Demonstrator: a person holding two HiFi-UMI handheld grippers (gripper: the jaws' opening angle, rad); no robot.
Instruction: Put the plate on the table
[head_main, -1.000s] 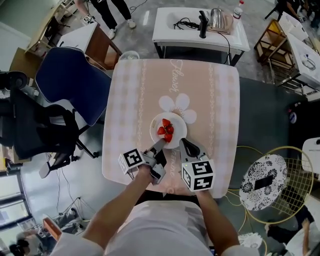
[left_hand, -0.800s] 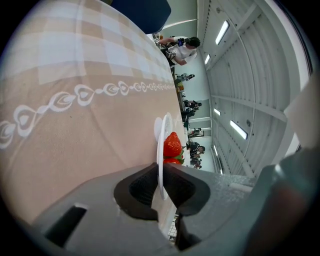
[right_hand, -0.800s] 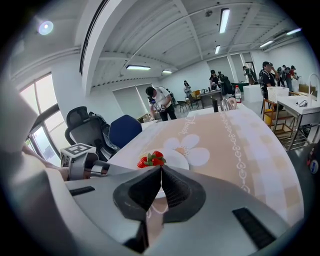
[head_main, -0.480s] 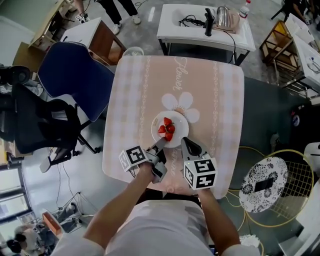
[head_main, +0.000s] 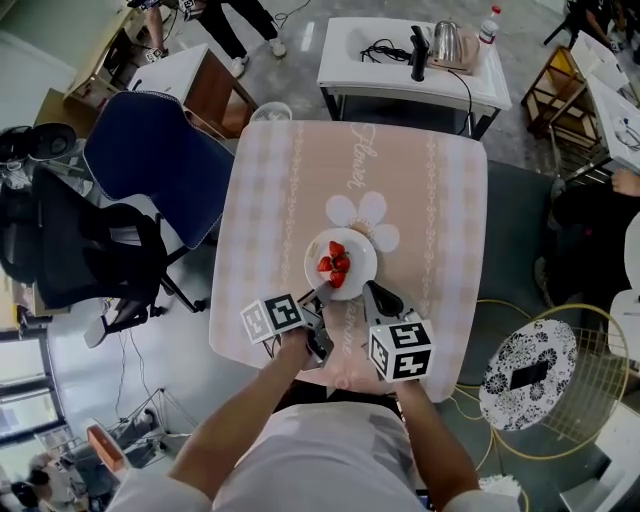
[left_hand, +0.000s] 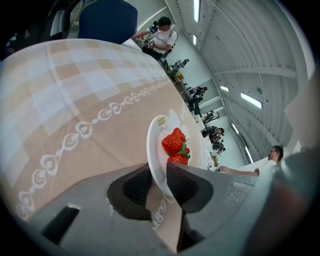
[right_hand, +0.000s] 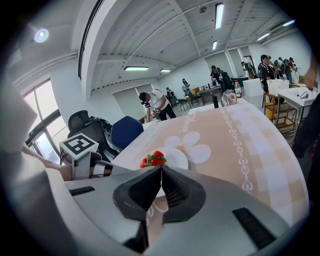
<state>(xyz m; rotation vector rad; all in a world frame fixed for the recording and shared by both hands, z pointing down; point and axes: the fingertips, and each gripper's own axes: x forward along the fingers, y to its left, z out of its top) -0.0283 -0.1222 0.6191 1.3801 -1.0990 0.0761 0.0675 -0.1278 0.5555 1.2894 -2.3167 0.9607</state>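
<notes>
A white plate (head_main: 357, 250) with red strawberries (head_main: 335, 264) is on the pink checked tablecloth (head_main: 290, 190), just below its white flower print. My left gripper (head_main: 318, 293) is shut on the plate's near left rim; in the left gripper view the rim (left_hand: 153, 150) runs down between the two pads, with the strawberries (left_hand: 173, 142) just beyond. My right gripper (head_main: 371, 290) is shut at the near right rim. In the right gripper view its jaws meet on a thin pale edge in front of the plate (right_hand: 175, 159).
A blue chair (head_main: 150, 160) and a black office chair (head_main: 80, 250) stand left of the table. A white side table with a kettle (head_main: 410, 60) is behind it. A round patterned stool (head_main: 525, 365) stands at the right. People stand farther back.
The head view has shifted slightly. Both grippers stay on the plate's near rim, and the plate sits at almost the same spot by the flower print.
</notes>
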